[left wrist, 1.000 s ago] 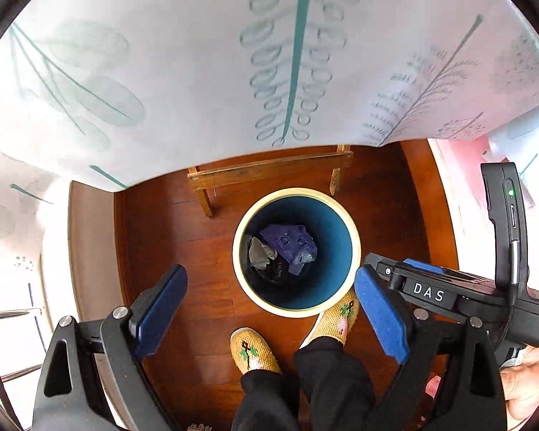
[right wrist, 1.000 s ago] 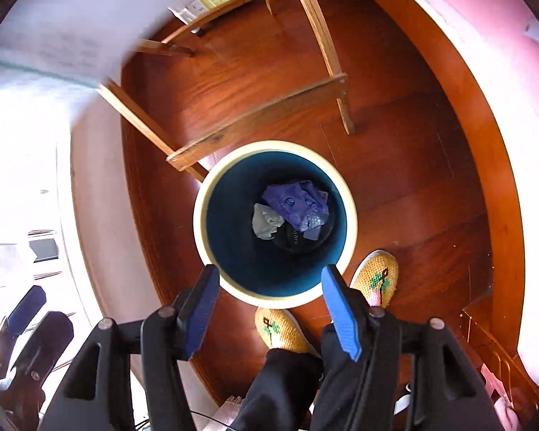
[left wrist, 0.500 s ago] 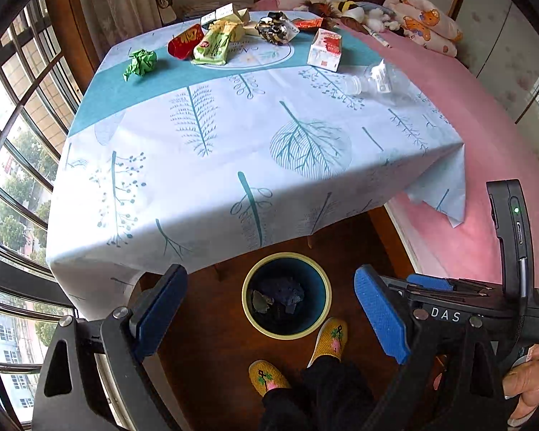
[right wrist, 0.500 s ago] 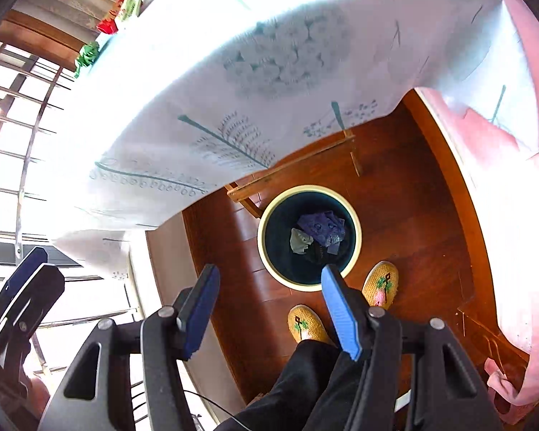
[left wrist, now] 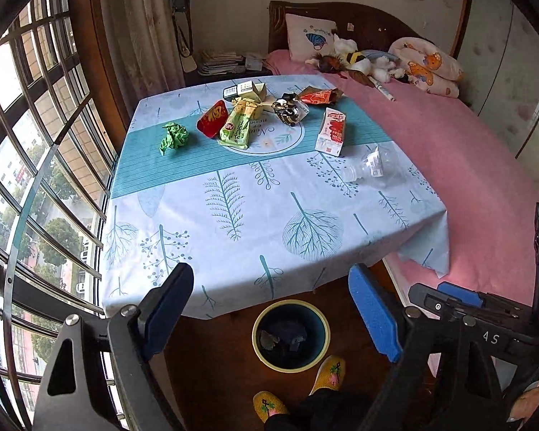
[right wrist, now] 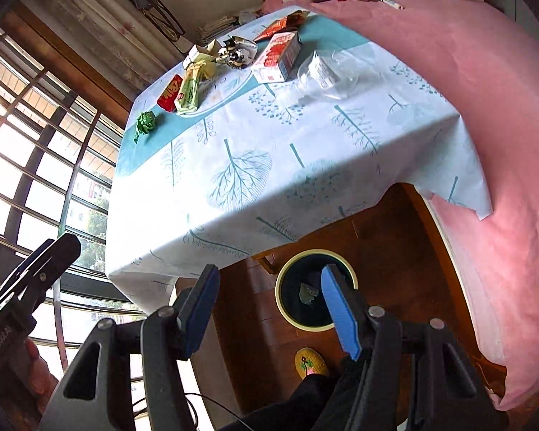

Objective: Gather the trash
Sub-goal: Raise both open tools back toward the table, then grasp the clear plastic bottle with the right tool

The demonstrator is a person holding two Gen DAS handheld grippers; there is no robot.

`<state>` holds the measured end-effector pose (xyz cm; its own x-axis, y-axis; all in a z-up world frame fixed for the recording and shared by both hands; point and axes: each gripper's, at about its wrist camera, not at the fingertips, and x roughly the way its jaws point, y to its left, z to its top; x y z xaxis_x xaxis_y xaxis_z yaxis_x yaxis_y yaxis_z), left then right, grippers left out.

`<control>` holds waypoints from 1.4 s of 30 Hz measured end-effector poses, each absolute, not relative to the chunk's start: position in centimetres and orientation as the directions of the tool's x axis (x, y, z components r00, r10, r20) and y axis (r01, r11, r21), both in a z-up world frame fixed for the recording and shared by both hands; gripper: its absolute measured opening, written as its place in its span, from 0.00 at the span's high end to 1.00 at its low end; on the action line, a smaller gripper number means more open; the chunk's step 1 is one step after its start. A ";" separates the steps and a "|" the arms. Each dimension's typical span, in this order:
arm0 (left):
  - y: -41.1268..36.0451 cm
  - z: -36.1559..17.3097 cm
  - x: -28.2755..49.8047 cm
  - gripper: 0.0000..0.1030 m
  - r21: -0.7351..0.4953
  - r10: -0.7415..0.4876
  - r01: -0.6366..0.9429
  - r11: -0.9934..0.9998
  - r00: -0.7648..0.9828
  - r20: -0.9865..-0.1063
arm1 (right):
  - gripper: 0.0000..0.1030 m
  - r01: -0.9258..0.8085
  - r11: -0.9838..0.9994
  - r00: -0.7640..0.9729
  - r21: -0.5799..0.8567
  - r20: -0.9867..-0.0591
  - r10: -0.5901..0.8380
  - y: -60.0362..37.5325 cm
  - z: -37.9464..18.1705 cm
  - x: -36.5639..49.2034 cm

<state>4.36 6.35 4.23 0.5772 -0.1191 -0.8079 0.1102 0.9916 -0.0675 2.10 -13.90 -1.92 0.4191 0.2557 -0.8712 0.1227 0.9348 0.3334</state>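
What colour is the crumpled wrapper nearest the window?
Bright green crumpled wrapper; clearest in the left wrist view.

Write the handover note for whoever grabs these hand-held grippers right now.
Left hand-held gripper: open, empty; jaws have just been closing a little.
Right hand-held gripper: open, empty.
Bin, on the floor at the table's near edge, holds a few scraps.
Left on the tablecloth: green paper ball, red packet, green wrapper, foil wad, orange wrapper, carton, clear bottle, small boxes.

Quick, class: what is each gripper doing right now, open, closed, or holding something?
Left gripper: open, nothing between its jaws, which have just been closing a little.
Right gripper: open, holding nothing.
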 end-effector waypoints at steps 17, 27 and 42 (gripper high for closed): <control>5.5 6.1 6.4 0.16 -0.096 -0.175 0.162 0.982 0.597 -0.783 | 0.42 0.186 0.930 0.478 0.317 -0.856 0.196 -16.4 1.6 6.0; 4.2 4.9 12.7 0.16 -0.017 -0.078 0.108 0.994 0.592 -0.802 | 0.28 0.303 0.861 0.457 0.408 -0.855 0.244 -19.6 -1.1 15.7; -1.3 1.3 26.0 0.16 -0.011 -0.024 0.029 1.000 0.481 -0.876 | 0.27 0.438 0.843 0.213 0.314 -0.947 0.242 -22.9 -9.9 30.7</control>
<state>26.01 -1.32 1.32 0.4815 -0.0238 -0.8761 0.0294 0.9995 -0.0110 30.74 -22.90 -9.86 0.2126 0.2422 -0.9466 0.4377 0.8425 0.3139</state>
